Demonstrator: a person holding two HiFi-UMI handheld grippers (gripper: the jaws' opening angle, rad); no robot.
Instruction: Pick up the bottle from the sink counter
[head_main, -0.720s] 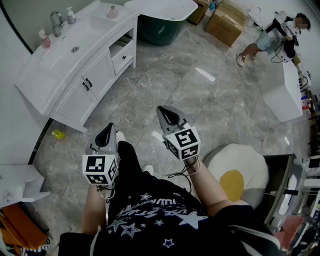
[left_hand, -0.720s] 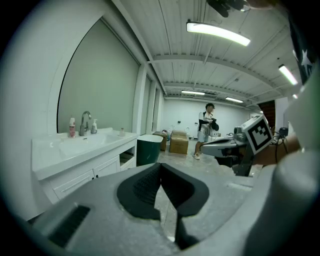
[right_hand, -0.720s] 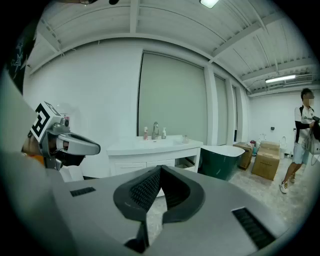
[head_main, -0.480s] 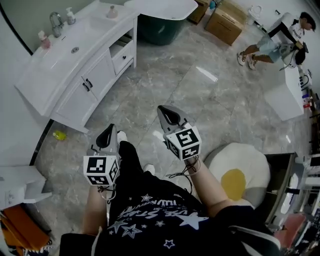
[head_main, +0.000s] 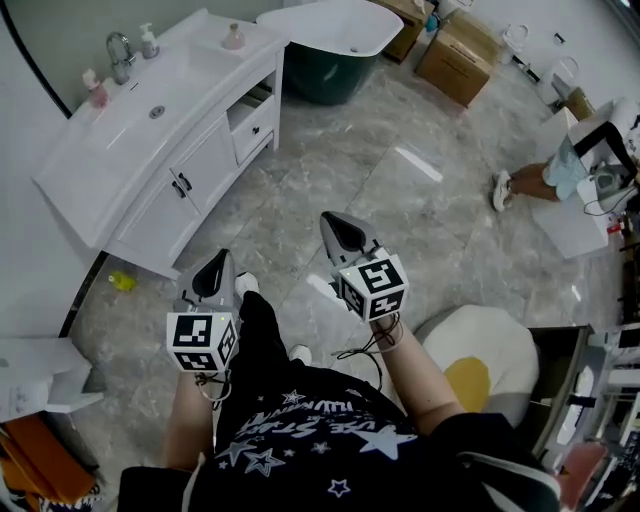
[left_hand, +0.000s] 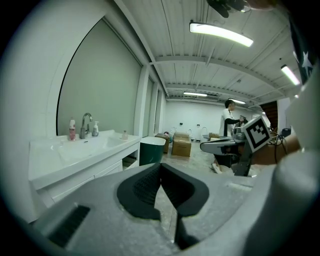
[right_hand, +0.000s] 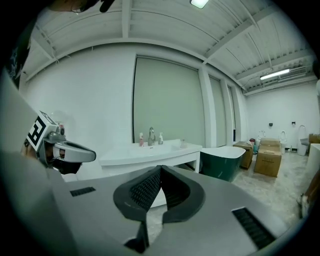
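Head view: left gripper (head_main: 218, 262) and right gripper (head_main: 332, 222) both closed and empty, well apart from the pump bottle (head_main: 149, 40) beside the faucet (head_main: 119, 50) on the sink counter (head_main: 110, 150); probably light, slick plastic, best gripped round its body.

Dark green bathtub (head_main: 320, 75) with a white rim, set on grey marbled floor tiles (head_main: 340, 170). Just left of it in the head view, a white desk (head_main: 210, 150) with cupboard doors and a drawer, backed by a tall arched grey panel (left_hand: 100, 95) in a white wall. Right of the bathtub, cardboard boxes (head_main: 455, 62). Well in front of it, a round white cushion (head_main: 490, 335) with a yellow centre. Overhead, a white ribbed ceiling with long strip lights (left_hand: 220, 34).
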